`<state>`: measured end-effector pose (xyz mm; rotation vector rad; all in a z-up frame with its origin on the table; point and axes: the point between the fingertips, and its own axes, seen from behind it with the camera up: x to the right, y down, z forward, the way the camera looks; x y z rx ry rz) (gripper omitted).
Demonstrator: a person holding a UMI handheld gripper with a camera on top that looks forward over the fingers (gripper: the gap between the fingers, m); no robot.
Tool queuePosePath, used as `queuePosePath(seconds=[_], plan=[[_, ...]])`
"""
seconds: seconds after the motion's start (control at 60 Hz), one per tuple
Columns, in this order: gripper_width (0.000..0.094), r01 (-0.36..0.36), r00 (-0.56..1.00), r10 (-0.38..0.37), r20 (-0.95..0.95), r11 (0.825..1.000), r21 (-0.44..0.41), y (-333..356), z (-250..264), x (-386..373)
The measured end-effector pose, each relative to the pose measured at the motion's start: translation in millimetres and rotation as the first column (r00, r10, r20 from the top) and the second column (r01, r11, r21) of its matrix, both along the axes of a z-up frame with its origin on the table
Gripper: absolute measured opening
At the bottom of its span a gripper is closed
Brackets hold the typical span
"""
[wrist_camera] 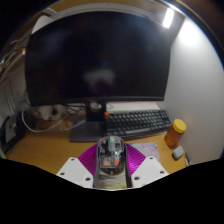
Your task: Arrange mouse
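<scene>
A small see-through mouse [111, 155] with coloured parts inside sits between my fingers, and both magenta pads [88, 159] press on its sides. My gripper [111, 160] holds it above the wooden desk [50, 152], in front of the keyboard [140, 122]. The mouse's front points toward the monitor [95, 60].
A large dark monitor on a stand fills the back. A black keyboard lies ahead to the right. An orange bottle [175, 133] stands at the right. Cables [35, 117] lie at the left, under the monitor. A white wall is at the right.
</scene>
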<state>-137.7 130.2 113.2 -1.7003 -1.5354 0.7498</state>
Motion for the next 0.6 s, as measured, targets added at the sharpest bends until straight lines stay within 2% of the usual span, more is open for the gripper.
queuePosePath(seconds=[0.15, 0.3, 0.317, 0.417, 0.467, 0.55, 0.567, 0.6], plan=[[0.0377, -0.040, 0.998, 0.040, 0.046, 0.999, -0.006, 64.6, -62.6, -2.7], [0.0382, -0.067, 0.990, 0.072, 0.120, 0.997, -0.048, 83.0, -121.7, 5.1], [0.0420, -0.069, 0.990, 0.075, 0.122, 0.996, -0.049, 83.0, -125.0, 5.8], [0.0473, -0.094, 0.990, 0.098, 0.099, 0.995, -0.041, 81.5, -126.4, 4.2], [0.0537, -0.100, 0.990, 0.104, 0.098, 0.994, -0.044, 80.0, -125.4, 4.6], [0.0881, -0.103, 0.987, 0.107, 0.118, 0.994, -0.038, 78.1, -120.8, 9.0], [0.0844, -0.101, 0.988, 0.104, 0.118, 0.994, -0.032, 78.3, -117.6, 9.9], [0.0848, -0.095, 0.989, 0.097, 0.114, 0.995, -0.021, 77.9, -109.1, 12.4]])
